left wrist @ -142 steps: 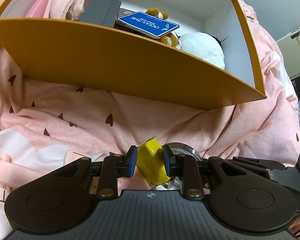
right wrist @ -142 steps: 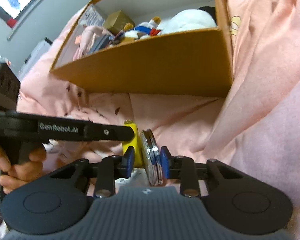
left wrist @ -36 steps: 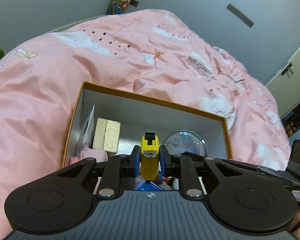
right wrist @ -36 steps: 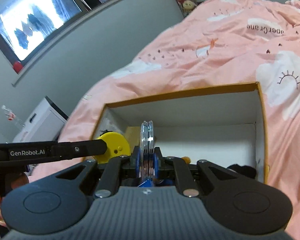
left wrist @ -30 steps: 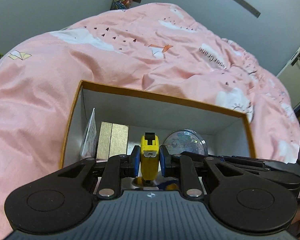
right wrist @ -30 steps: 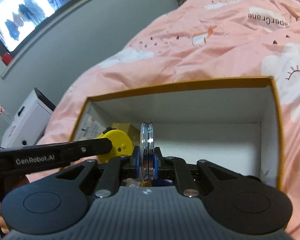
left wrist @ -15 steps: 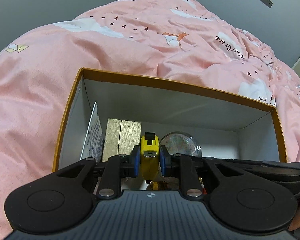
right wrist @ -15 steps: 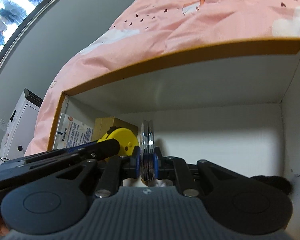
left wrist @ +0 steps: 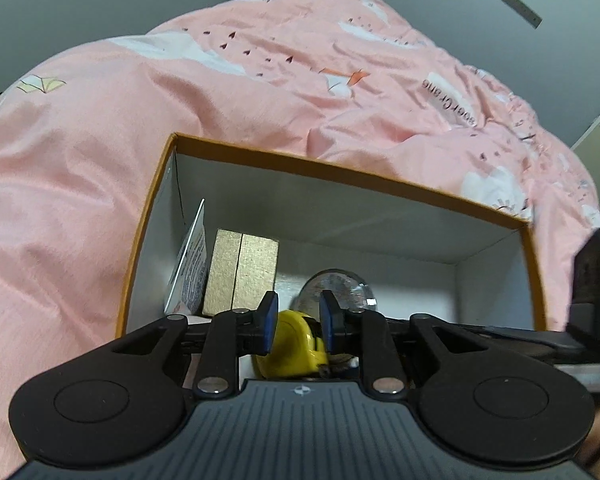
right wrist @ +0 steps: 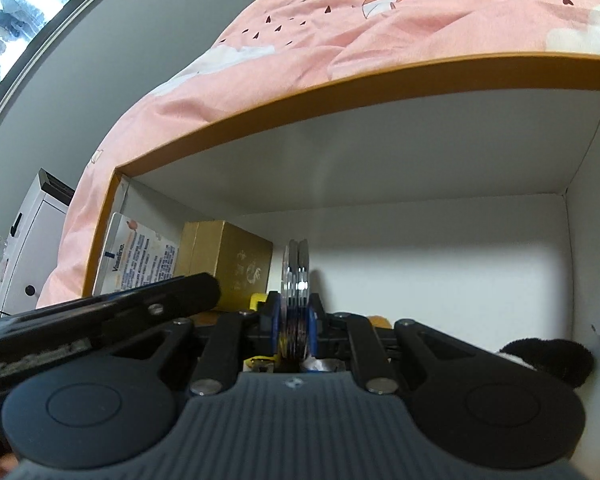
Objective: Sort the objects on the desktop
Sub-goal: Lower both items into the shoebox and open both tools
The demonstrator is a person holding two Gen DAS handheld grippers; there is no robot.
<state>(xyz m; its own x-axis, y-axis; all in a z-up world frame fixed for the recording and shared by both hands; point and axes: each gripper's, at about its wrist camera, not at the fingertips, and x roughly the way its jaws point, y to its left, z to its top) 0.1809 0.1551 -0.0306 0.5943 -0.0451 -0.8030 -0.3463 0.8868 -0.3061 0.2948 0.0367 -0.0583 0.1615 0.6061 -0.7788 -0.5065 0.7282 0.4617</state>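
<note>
Both grippers hang over the open orange box (left wrist: 340, 168), white inside. My left gripper (left wrist: 296, 320) is open; the yellow tape measure (left wrist: 292, 346) lies loose below and between its fingers, inside the box. My right gripper (right wrist: 295, 326) is shut on a round clear disc case (right wrist: 296, 280) held on edge; the case also shows in the left wrist view (left wrist: 338, 286) just right of my left fingers. The left gripper's arm (right wrist: 100, 316) crosses the right wrist view at left.
In the box stand a gold carton (left wrist: 240, 276) and a Vaseline card (right wrist: 138, 264) against the left wall, and a black-and-white plush (right wrist: 548, 356) at right. Pink bedding (left wrist: 100, 120) surrounds the box. A white cabinet (right wrist: 28, 248) stands far left.
My left gripper has opened and the yellow tape measure has dropped out of its fingers into the box. Both grippers have moved lower and closer into the box. The right one still holds the disc case.
</note>
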